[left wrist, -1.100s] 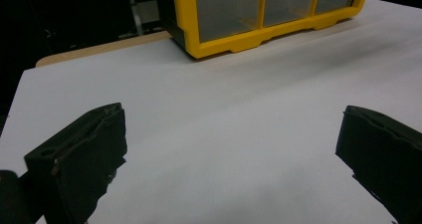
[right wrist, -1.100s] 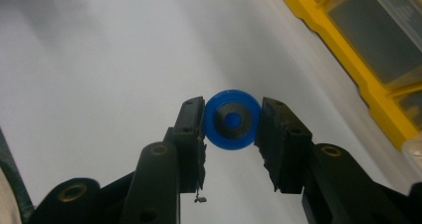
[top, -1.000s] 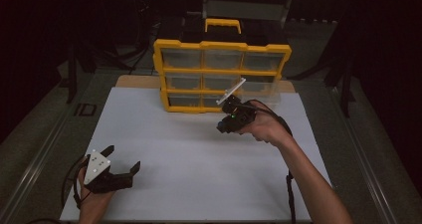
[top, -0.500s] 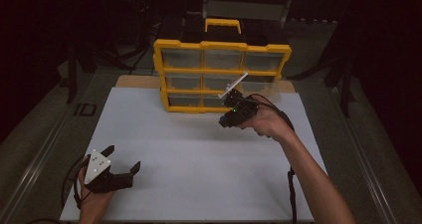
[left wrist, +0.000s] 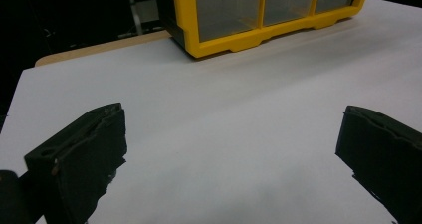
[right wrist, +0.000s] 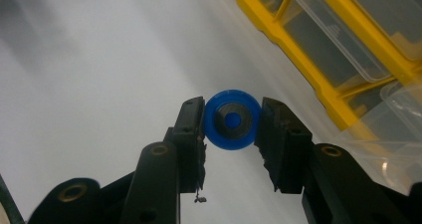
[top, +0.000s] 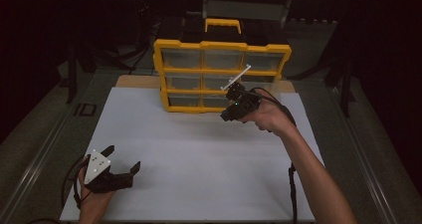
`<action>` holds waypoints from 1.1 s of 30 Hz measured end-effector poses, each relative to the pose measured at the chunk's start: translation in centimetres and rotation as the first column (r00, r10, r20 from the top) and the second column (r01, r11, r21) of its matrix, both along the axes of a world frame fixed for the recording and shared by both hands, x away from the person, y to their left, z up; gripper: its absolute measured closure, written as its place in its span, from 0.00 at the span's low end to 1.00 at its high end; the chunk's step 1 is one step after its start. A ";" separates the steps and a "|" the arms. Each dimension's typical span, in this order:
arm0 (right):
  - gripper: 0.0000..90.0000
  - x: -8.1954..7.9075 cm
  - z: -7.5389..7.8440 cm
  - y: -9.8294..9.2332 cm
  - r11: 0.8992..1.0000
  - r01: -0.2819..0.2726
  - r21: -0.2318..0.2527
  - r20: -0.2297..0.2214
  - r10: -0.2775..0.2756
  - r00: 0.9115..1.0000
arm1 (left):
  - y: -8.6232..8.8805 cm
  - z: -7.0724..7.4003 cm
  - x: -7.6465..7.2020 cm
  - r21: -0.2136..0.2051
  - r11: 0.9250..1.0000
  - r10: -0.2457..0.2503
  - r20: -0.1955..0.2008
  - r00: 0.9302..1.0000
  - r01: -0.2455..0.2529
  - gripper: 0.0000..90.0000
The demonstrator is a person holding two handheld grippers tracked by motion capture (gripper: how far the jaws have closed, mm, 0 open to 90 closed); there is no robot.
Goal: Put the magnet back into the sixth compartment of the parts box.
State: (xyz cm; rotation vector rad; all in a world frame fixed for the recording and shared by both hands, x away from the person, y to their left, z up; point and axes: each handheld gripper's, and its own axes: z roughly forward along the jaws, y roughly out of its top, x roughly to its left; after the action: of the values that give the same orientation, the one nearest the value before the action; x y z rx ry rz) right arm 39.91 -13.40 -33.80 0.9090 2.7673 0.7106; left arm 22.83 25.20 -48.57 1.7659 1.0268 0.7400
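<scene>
Near the front-left corner of the white tabletop (top: 199, 154), the left gripper (top: 122, 160) is resting low in the person's left hand (top: 92, 204), its jaws standing wide apart with nothing between them; in the left gripper view only bare tabletop is lying between the two black jaws. Toward the middle of the far edge, the yellow drawer cabinet (top: 222, 74) is standing upright, its clear drawers facing the person. Just in front of the cabinet's right half, the right gripper (right wrist: 232, 122) is hovering above the tabletop in the person's right hand (top: 268, 117). Its jaws are clenching a small blue disc (right wrist: 232, 120) with a dark centre, one pad pressing on each side of the rim. In the right gripper view, the disc is sitting close beside the cabinet's lower drawers, apart from them, and one clear drawer (right wrist: 398, 134) is sticking out at the right.
</scene>
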 end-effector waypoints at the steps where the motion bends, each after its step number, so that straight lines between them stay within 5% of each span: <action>1: 0.70 0.1 0.1 0.0 1.000 0.001 0.002 0.000 -0.001 1.000 | 0.0 0.0 0.0 0.000 1.000 0.001 0.000 1.000 -0.001 0.00; 33: 0.70 2.3 2.0 -0.9 0.995 0.093 0.028 0.005 -0.094 0.996 | 0.1 0.0 0.0 0.002 1.000 0.000 0.003 1.000 0.000 0.00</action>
State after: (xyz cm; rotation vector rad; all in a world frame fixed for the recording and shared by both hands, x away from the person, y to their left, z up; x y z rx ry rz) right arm 42.25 -14.30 -31.76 1.0321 2.6952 0.7363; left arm 22.82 25.26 -48.55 1.7653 1.0246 0.7440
